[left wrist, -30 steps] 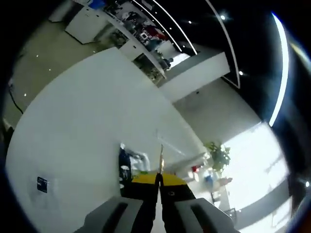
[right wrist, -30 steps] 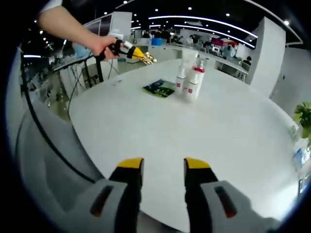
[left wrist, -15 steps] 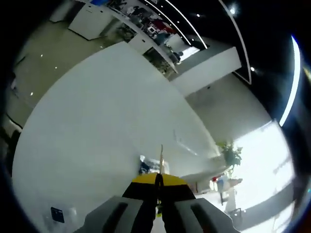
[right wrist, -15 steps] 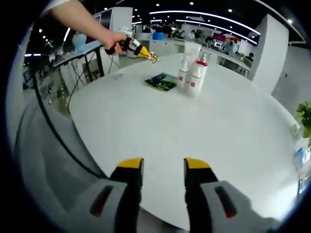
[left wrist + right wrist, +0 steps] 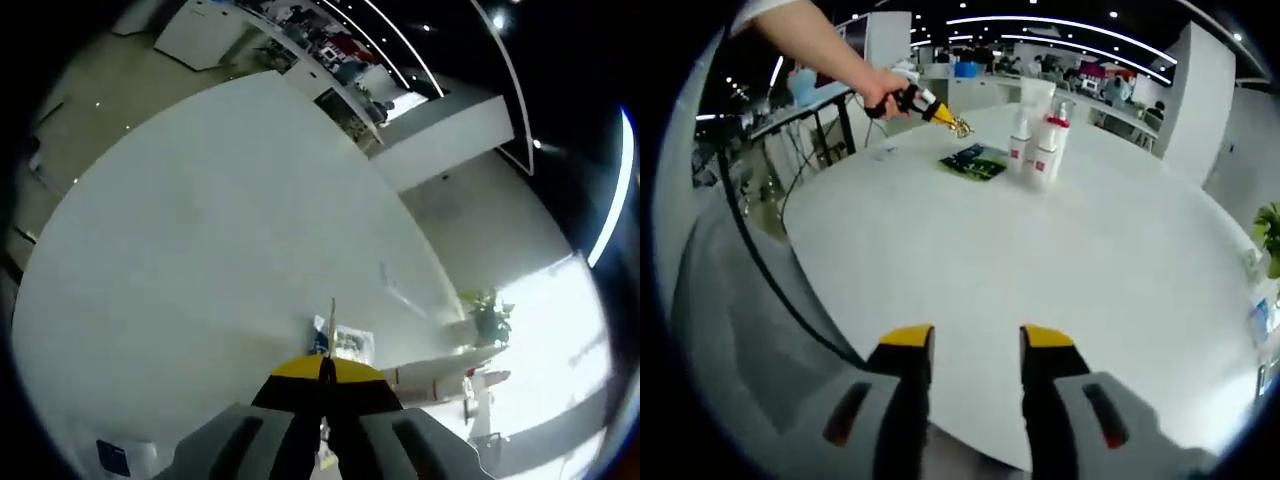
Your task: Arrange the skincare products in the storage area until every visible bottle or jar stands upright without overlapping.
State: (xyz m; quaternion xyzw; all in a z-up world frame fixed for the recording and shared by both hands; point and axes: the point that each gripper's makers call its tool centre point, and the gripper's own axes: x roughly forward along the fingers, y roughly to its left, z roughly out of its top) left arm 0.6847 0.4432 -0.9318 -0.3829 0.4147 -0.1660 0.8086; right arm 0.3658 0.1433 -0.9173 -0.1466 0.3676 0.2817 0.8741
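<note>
Right tongs (image 5: 975, 345) sat nearest in the right gripper view, jaws spread with a clear gap, nothing between them, hanging over the near edge of the round white table (image 5: 1040, 260). Bare tabletop ran between them and the products. Farther across, the dark green sachet (image 5: 974, 163) lay flat, and just beside it stood the white bottles with red labels (image 5: 1036, 150), upright, packed close together, exact count hard to tell. Left tongs (image 5: 958, 126), held in the person's hand (image 5: 885, 90), hovered near the sachet at the far side of the table.

In the left gripper view the left tongs (image 5: 327, 375) were pressed together, yellow tips meeting; a thin pale sliver rose from the tips, could not tell if anything was pinched. Past the tips a small flat printed item (image 5: 345, 343) lay on the table, too small to identify.

Judgement: the bottles looked upright already, so the risk was a knock. The left tongs were close to the cluster and the bottles were tall and tightly bunched; a sideways sweep toward the sachet could tip one into the others. Dragging the sachet could also nudge the bottles beside it. The right tongs were well apart, too far to steady anything
</note>
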